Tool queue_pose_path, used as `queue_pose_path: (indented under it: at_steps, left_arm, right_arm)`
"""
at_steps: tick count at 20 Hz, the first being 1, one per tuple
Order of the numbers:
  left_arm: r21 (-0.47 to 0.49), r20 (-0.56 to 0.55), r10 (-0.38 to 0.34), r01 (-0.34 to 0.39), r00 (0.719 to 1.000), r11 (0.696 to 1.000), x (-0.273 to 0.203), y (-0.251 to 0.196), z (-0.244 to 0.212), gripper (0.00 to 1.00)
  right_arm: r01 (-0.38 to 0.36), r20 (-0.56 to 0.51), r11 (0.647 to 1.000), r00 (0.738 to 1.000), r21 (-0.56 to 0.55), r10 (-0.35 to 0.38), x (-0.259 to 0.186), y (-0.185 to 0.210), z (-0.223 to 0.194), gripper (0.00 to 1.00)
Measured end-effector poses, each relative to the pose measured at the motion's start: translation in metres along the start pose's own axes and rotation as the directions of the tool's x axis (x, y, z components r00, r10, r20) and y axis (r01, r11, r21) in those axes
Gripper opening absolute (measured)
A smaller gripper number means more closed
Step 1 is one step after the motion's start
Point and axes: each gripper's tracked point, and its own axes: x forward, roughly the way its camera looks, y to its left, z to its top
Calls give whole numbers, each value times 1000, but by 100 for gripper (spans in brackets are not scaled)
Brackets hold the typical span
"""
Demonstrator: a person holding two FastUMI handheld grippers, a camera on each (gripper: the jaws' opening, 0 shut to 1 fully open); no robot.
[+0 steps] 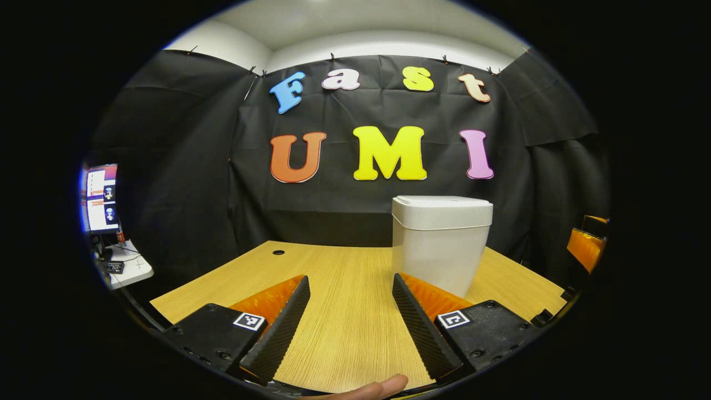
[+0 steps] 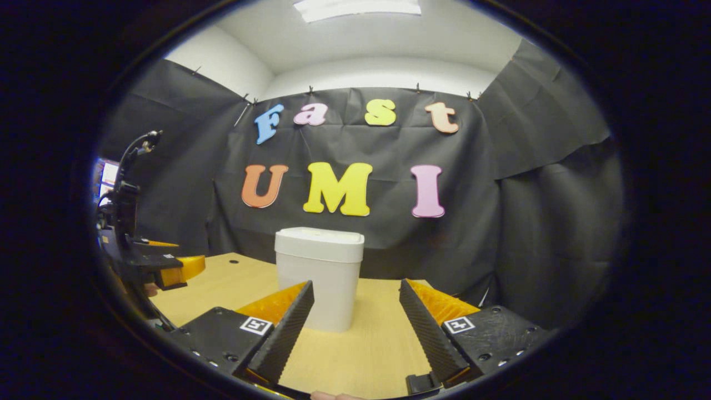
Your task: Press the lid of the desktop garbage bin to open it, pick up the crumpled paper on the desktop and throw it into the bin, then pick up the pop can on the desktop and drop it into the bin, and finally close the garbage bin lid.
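On the table [image 1: 344,333] | one bin [image 1: 439,244], lid down | left gripper [image 1: 351,289], right gripper [image 2: 356,294]: both wide apart, empty

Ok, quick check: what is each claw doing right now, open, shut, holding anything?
Left claw: open, holding nothing, above the wooden table.
Right claw: open, holding nothing, facing the white bin.

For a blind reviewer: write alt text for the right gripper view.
A white garbage bin with its lid closed stands on a wooden table, just beyond the open, empty right gripper. The left gripper shows at the left edge.
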Motion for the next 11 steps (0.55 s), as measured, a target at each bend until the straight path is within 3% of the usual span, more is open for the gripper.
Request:
queue_pose_path:
  at_steps: [11]
  left_arm:
    - [4,5,5,-5,1000,1000,-1,1,3,97]
  right_arm:
    - [-19,-49,999,999,47,21,5,6,-12,95]
